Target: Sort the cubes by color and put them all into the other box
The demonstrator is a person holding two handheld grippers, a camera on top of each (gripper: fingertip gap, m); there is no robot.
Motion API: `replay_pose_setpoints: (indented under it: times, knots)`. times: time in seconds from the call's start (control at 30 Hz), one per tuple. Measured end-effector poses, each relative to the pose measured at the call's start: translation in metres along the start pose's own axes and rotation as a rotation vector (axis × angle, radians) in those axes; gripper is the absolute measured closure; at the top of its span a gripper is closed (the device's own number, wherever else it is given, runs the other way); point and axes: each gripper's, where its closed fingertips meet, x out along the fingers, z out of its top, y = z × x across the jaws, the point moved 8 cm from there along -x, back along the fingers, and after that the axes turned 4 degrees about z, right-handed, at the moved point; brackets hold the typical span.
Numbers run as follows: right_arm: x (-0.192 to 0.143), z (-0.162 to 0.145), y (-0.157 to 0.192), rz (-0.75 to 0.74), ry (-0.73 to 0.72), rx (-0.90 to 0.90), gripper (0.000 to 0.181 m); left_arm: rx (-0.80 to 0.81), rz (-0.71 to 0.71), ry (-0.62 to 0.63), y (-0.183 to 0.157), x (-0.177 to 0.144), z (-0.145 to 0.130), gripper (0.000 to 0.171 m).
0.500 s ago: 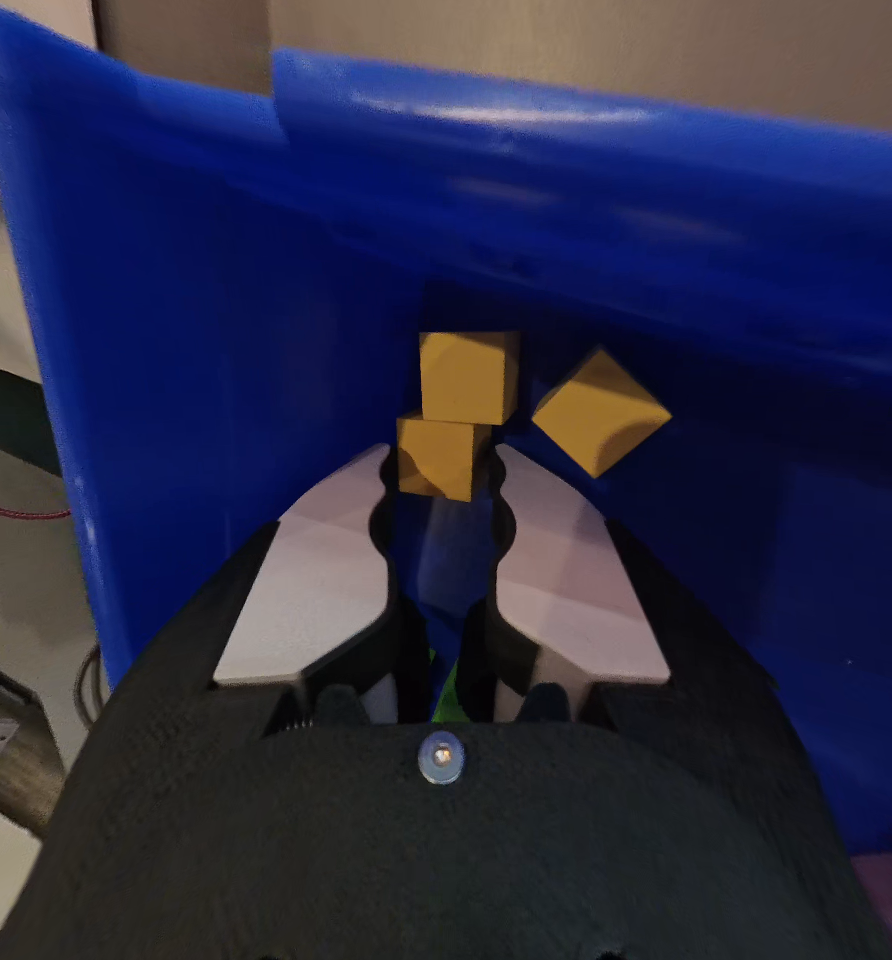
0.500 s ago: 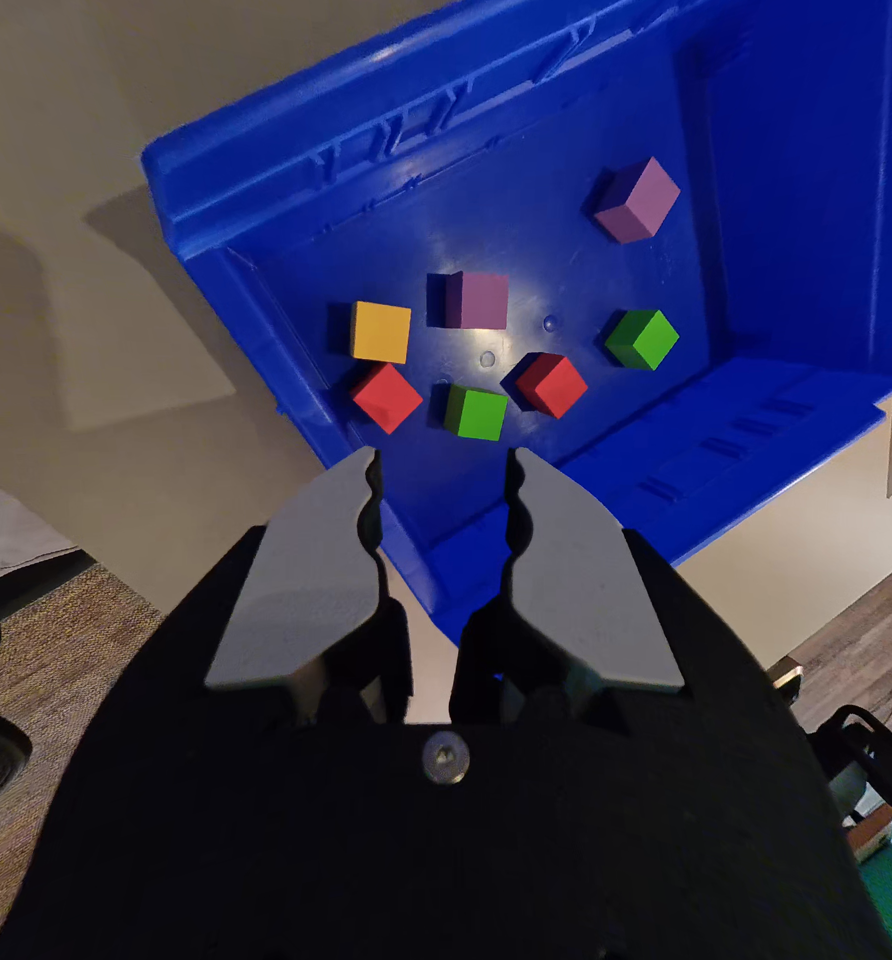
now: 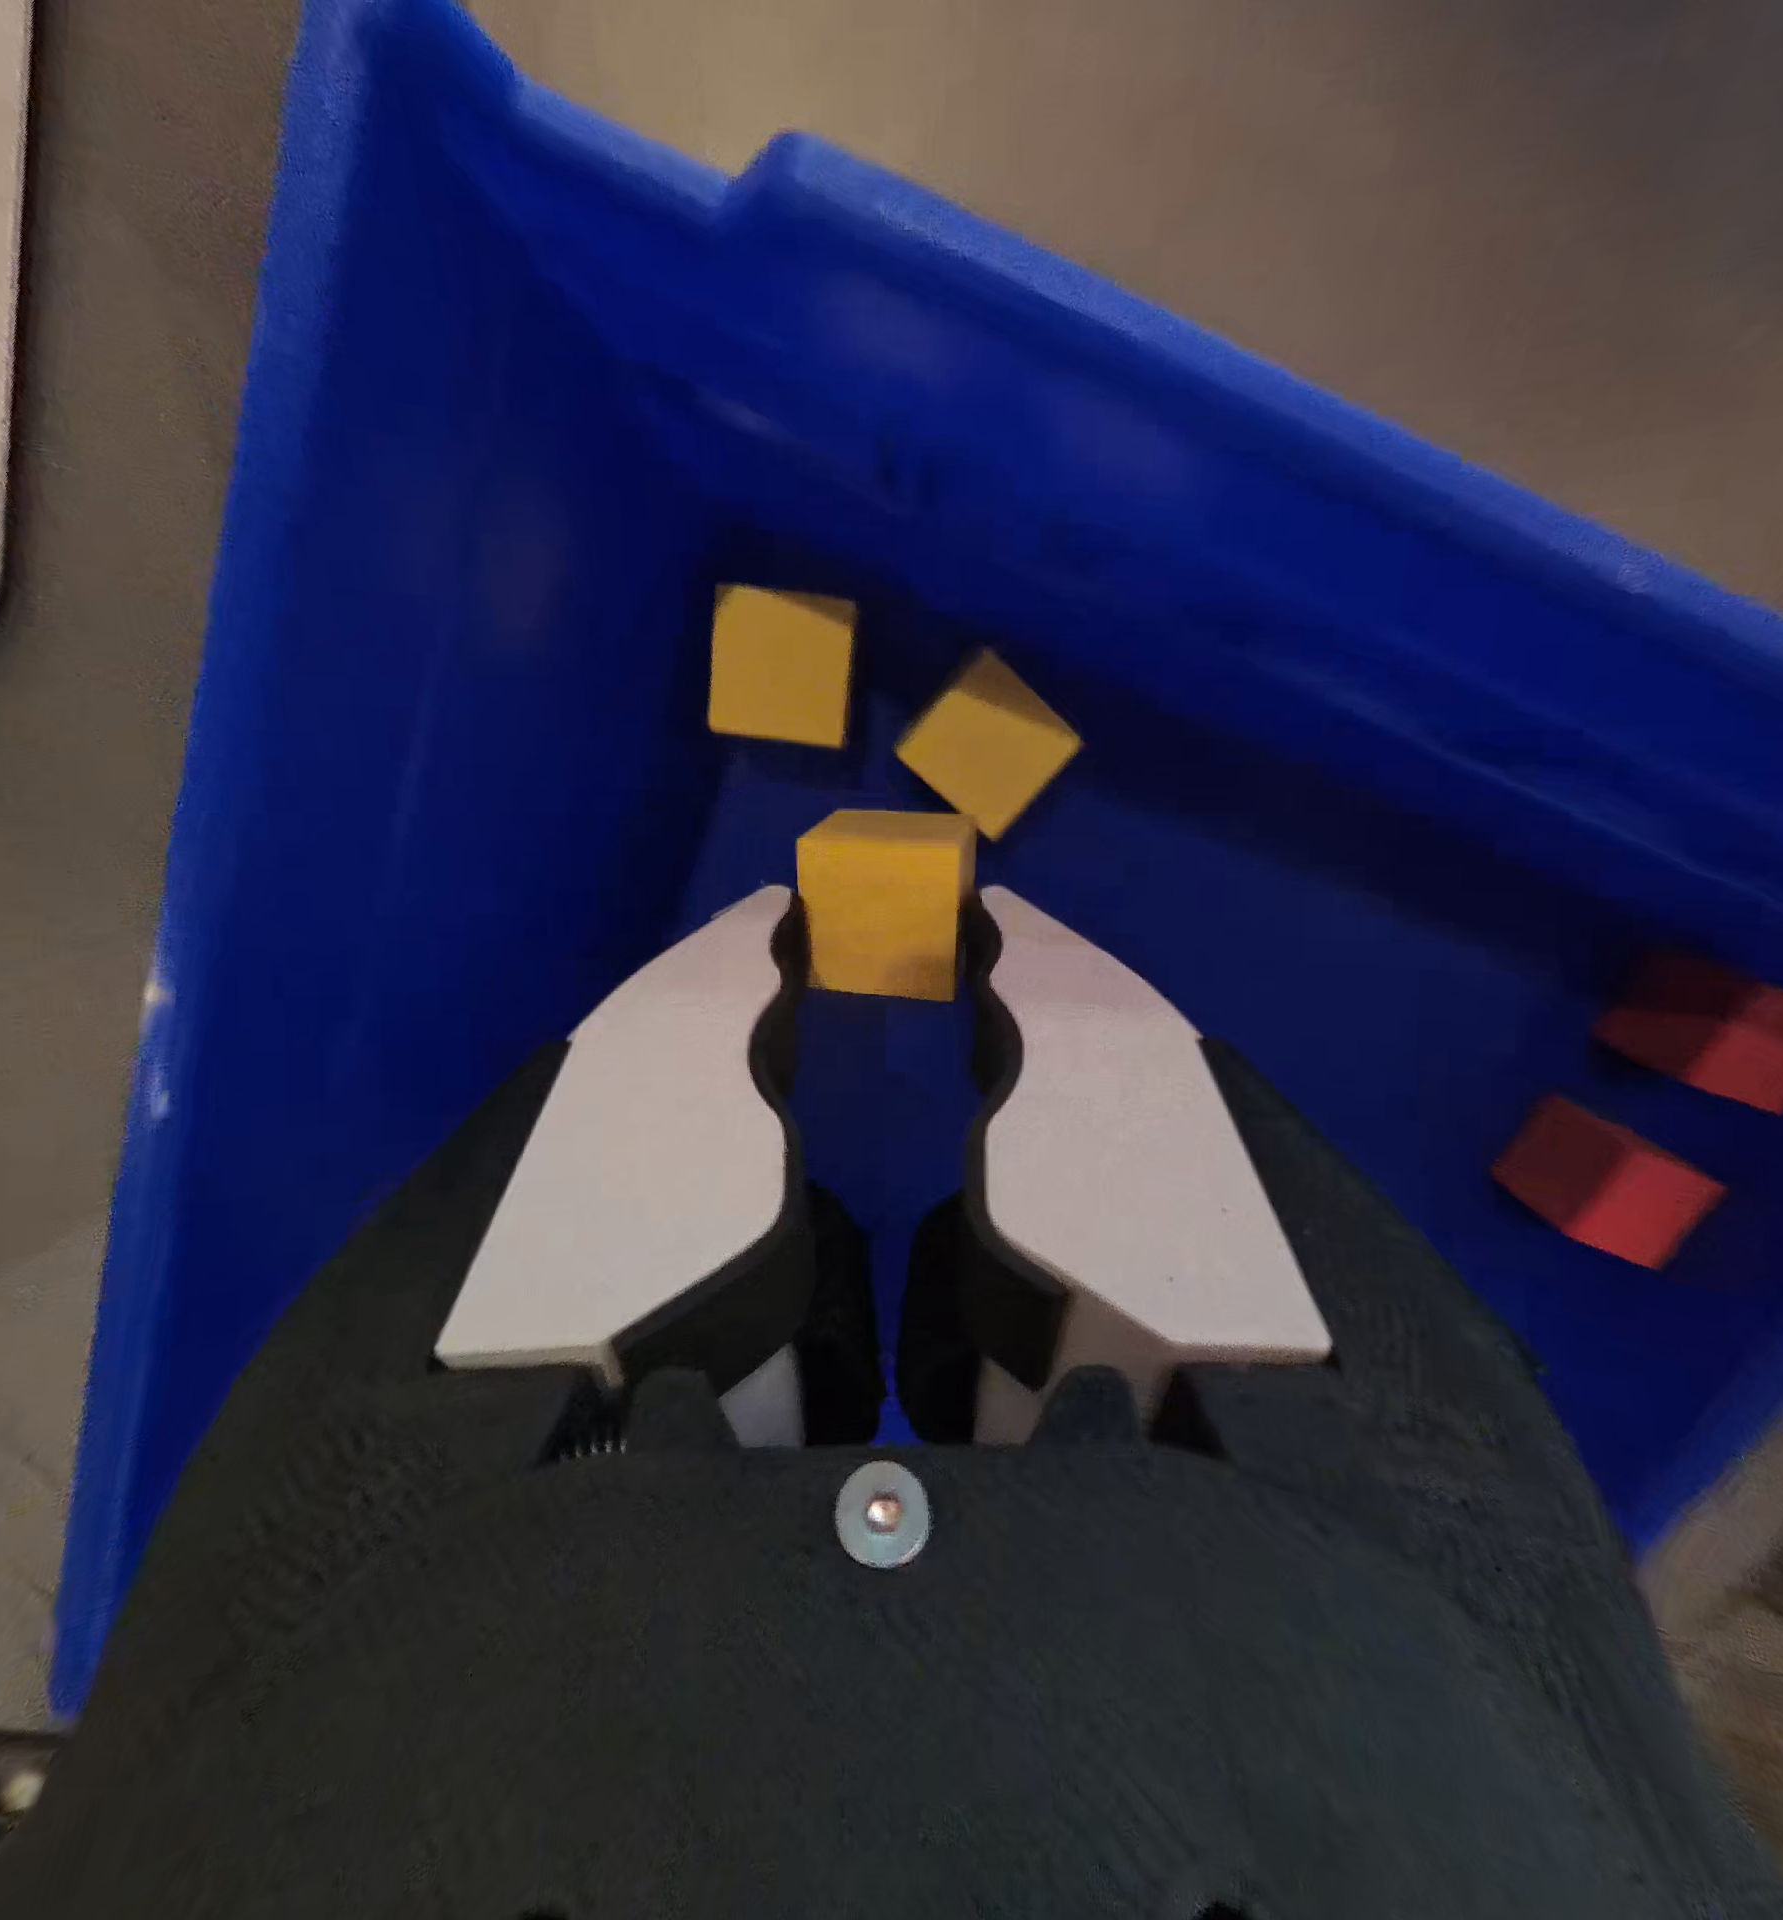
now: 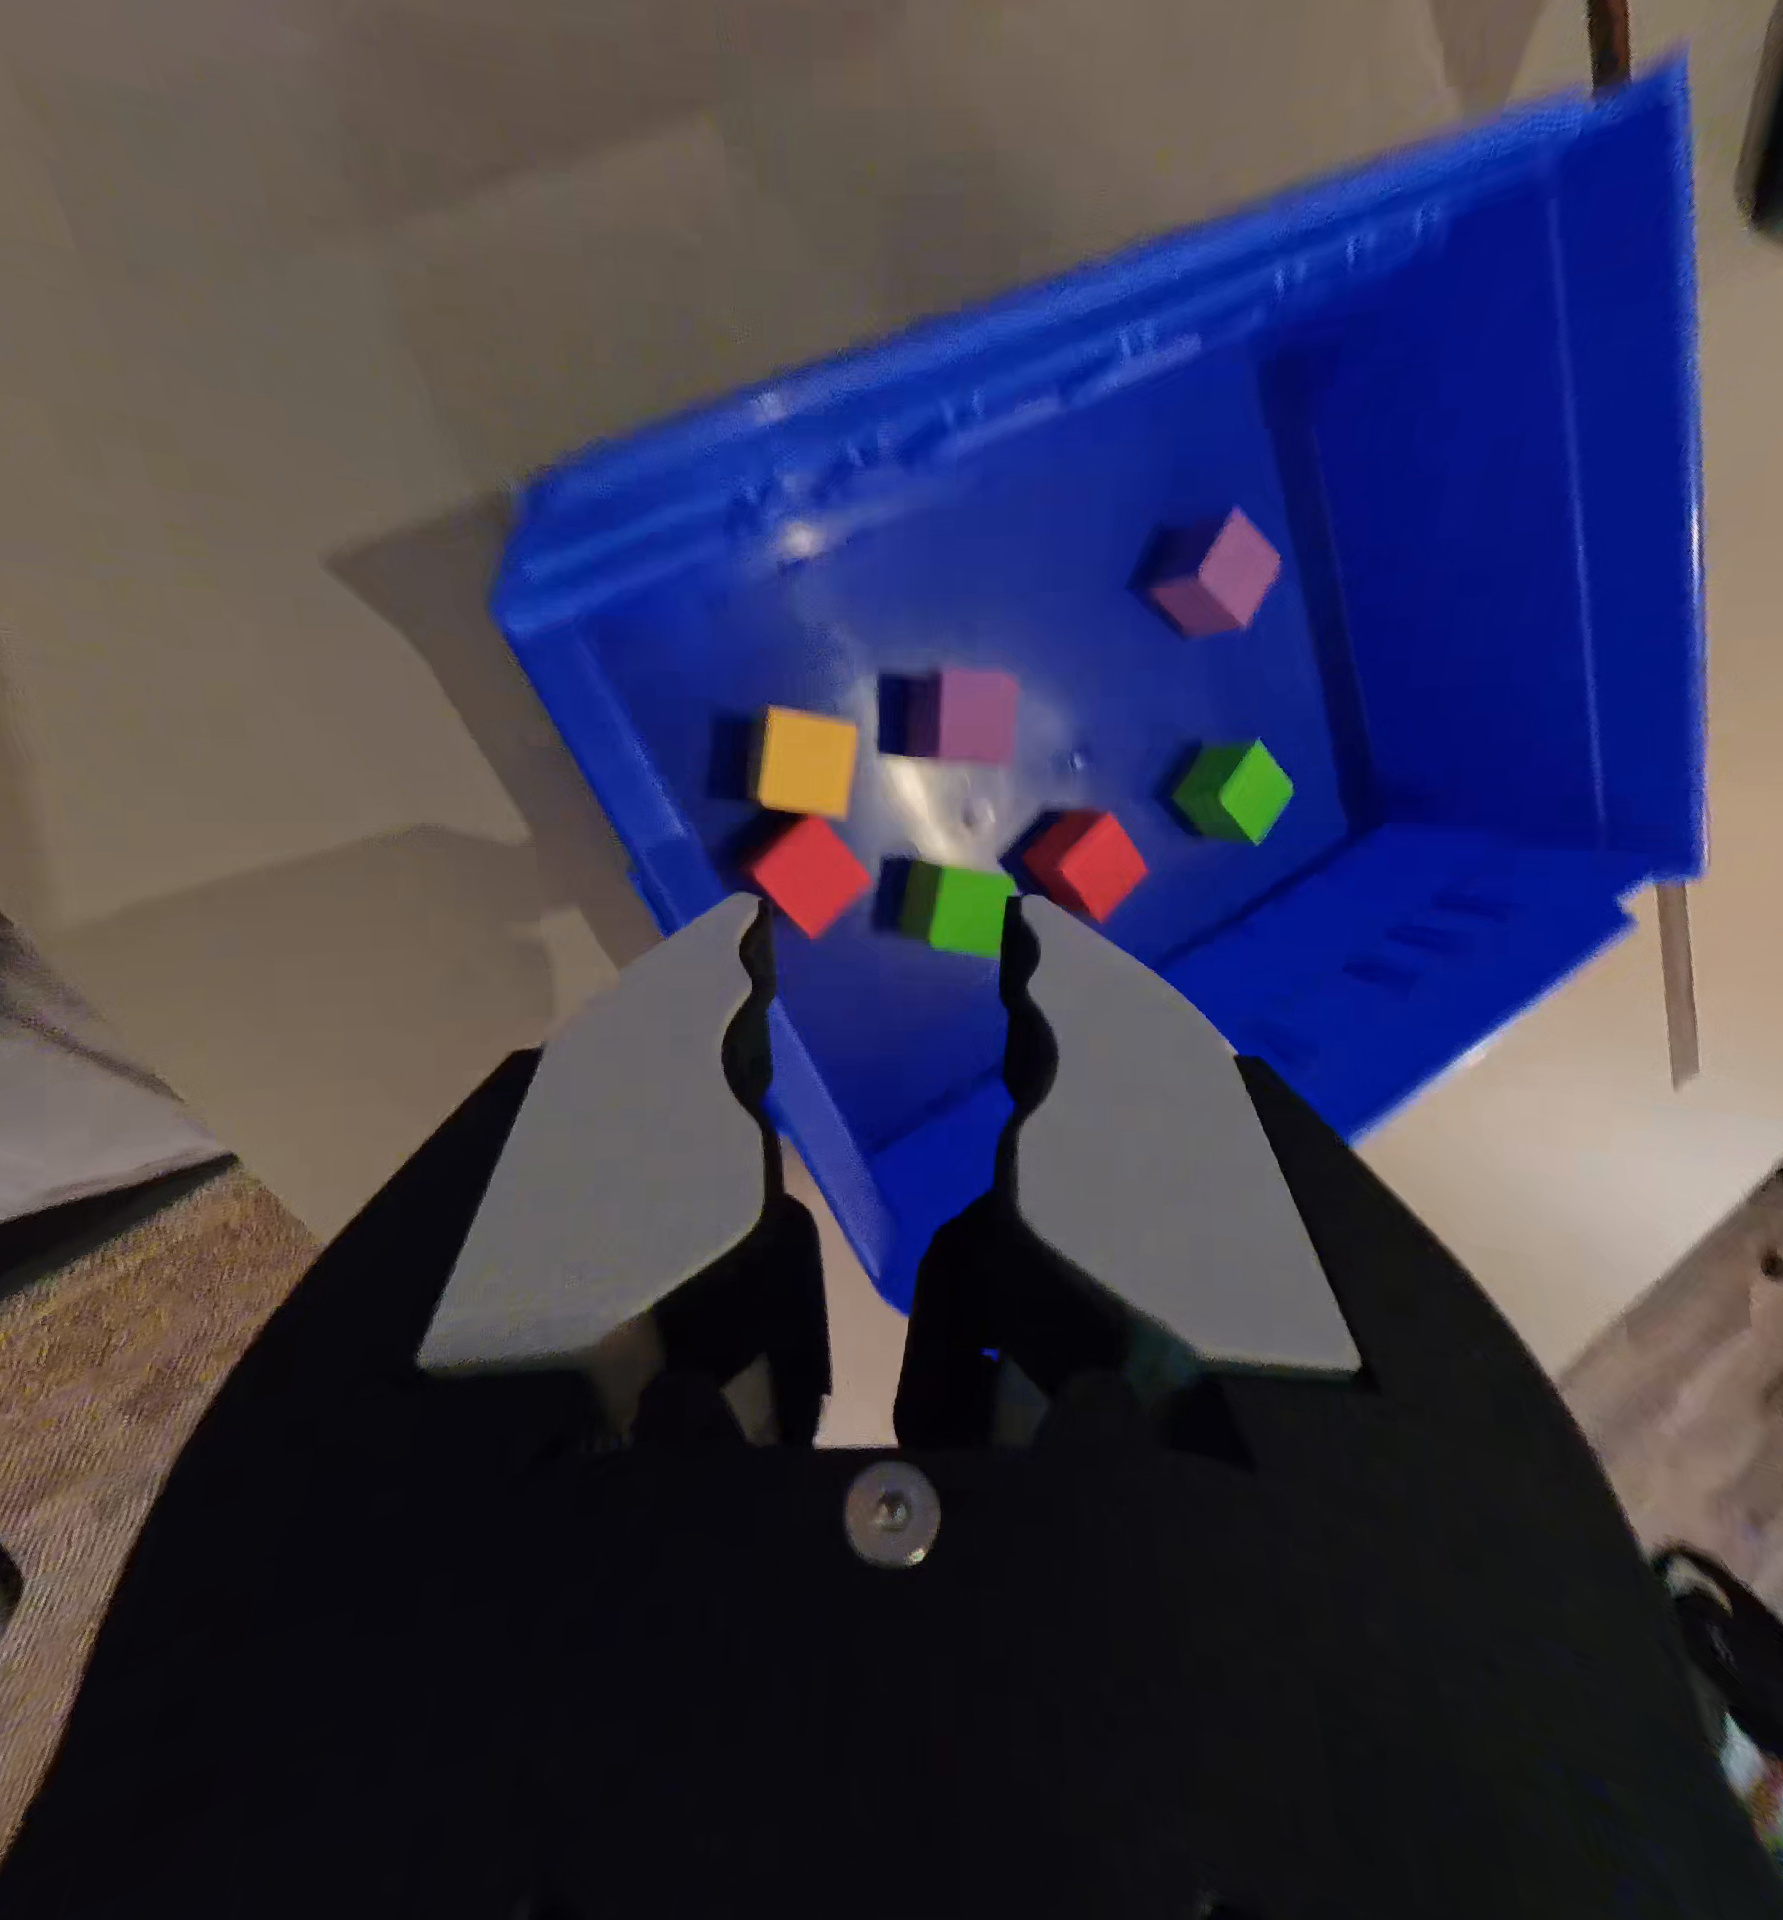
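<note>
Squarely between the tips of the left gripper (image 3: 885, 920) sits a yellow cube (image 3: 885, 914), pinched on two opposite flat faces; it looks light, rigid and smooth-sided, so a flat-face hold suits it. Just beyond it, two more yellow cubes (image 3: 783, 665) lie inside a blue bin (image 3: 430, 727), with two red cubes (image 3: 1614, 1184) off to the right. Meanwhile the right gripper (image 4: 882, 925) hovers empty, jaws parted, above another blue bin (image 4: 1489, 520), nearest a green cube (image 4: 954, 906).

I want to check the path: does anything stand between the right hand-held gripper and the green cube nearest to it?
Nothing visible does. The right hand-held gripper is open, and the green cube lies just beyond its fingertips in the blue bin.
</note>
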Motion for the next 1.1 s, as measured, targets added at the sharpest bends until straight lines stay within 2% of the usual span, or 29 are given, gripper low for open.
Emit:
replay_pose_setpoints:
  times: [0.1,0.2,0.27,0.4,0.47,0.7,0.83,0.97,1.07,1.1]
  knots:
    - [0.005,0.022,0.011,-0.001,-0.194,-0.055,0.131,-0.142,-0.135,-0.110,-0.018,-0.032,-0.009,0.142]
    - [0.005,0.054,0.031,-0.025,-0.472,-0.123,0.126,-0.333,-0.548,-0.411,-0.050,-0.071,-0.009,0.142]
    - [0.003,0.076,0.045,-0.057,-0.633,-0.147,0.124,-0.403,-0.798,-0.580,-0.072,-0.091,-0.011,0.142]
    - [-0.008,0.117,0.065,-0.145,-0.892,-0.157,0.125,-0.457,-1.066,-0.731,-0.113,-0.105,-0.015,0.142]
    - [-0.013,0.133,0.073,-0.185,-0.952,-0.168,0.127,-0.447,-1.154,-0.769,-0.132,-0.107,-0.014,0.140]
    - [-0.023,0.162,0.092,-0.205,-0.986,-0.235,0.134,-0.420,-1.249,-0.795,-0.177,-0.100,-0.013,0.142]
    - [-0.023,0.162,0.095,-0.212,-0.969,-0.261,0.154,-0.441,-1.287,-0.819,-0.186,-0.091,-0.010,0.142]
    - [-0.028,0.157,0.094,-0.198,-0.945,-0.264,0.154,-0.429,-1.278,-0.874,-0.192,-0.091,-0.006,0.141]
    - [-0.041,0.147,0.083,-0.185,-0.915,-0.281,0.154,-0.439,-1.273,-0.976,-0.191,-0.104,-0.003,0.118]
    - [-0.047,0.142,0.076,-0.176,-0.895,-0.281,0.154,-0.450,-1.257,-1.034,-0.187,-0.110,-0.004,0.121]
